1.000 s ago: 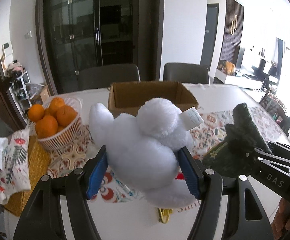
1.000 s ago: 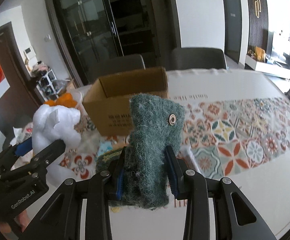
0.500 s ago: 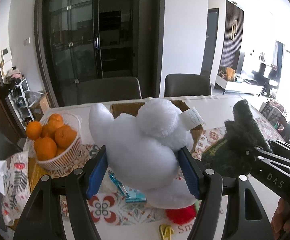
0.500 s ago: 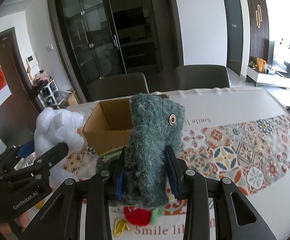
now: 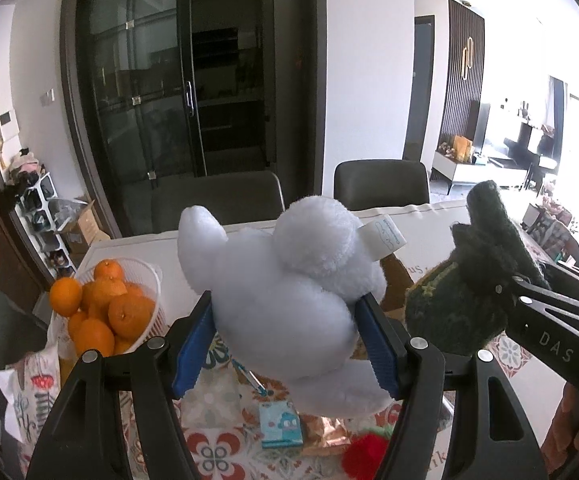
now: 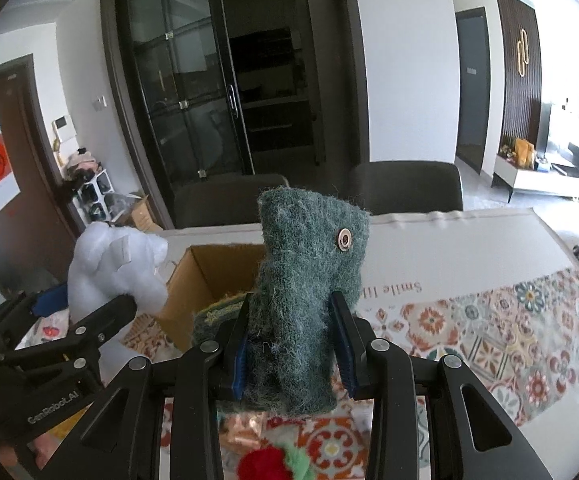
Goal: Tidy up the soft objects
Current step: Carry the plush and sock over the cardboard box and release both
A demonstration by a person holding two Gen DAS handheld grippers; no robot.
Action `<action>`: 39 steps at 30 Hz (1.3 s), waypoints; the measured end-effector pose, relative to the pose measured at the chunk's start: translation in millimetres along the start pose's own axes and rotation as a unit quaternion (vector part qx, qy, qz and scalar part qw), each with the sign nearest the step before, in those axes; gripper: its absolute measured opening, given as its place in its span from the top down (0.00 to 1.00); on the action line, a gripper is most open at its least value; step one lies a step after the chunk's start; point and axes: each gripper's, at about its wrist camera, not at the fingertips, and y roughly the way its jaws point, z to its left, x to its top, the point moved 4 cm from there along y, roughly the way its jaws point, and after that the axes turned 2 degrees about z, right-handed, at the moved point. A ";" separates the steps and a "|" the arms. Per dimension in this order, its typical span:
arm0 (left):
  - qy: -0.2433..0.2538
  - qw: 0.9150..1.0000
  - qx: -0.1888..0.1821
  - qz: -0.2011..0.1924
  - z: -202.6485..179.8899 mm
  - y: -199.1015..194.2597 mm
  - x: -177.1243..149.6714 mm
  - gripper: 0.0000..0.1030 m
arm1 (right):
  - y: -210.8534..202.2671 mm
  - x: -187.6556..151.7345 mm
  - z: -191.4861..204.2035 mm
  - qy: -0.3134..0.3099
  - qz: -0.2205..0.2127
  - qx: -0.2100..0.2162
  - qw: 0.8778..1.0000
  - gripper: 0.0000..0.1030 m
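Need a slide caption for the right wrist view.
Right claw grips green felt pouch above patterned table, cardboard box behind.

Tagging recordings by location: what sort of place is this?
Most likely a home dining area: a table with a patterned runner, dark dining chairs behind it, and a basket of oranges.

Box point(image 6: 209, 280) sits on table point(image 6: 469, 240), chairs point(image 6: 405, 184) behind.

White plush toy point(image 5: 285, 300) clamped aloft; green felt pouch point(image 6: 309, 296) clamped upright alongside.
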 end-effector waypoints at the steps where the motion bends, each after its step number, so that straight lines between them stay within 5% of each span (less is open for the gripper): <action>1: 0.001 1.000 -0.002 0.001 0.5 2.9 2.6 0.33 | 3.3 4.0 0.0 -0.002 0.000 0.002 1.000 0.65; 13: 0.009 0.999 -0.016 0.045 5.3 50.6 36.4 0.33 | 44.3 36.7 -2.0 -0.012 0.029 0.003 0.999 0.65; 34: 0.020 0.986 -0.034 0.163 1.4 153.2 46.0 0.30 | 146.1 47.0 -21.6 0.003 0.152 0.017 0.988 0.65; 36: 0.013 0.985 -0.034 0.170 3.2 159.2 44.0 0.27 | 153.8 47.8 -20.4 0.005 0.161 0.020 0.987 0.65; 39: 0.006 0.984 -0.032 0.173 6.1 162.1 42.7 0.09 | 163.0 44.5 -20.4 0.013 0.174 0.029 0.984 0.65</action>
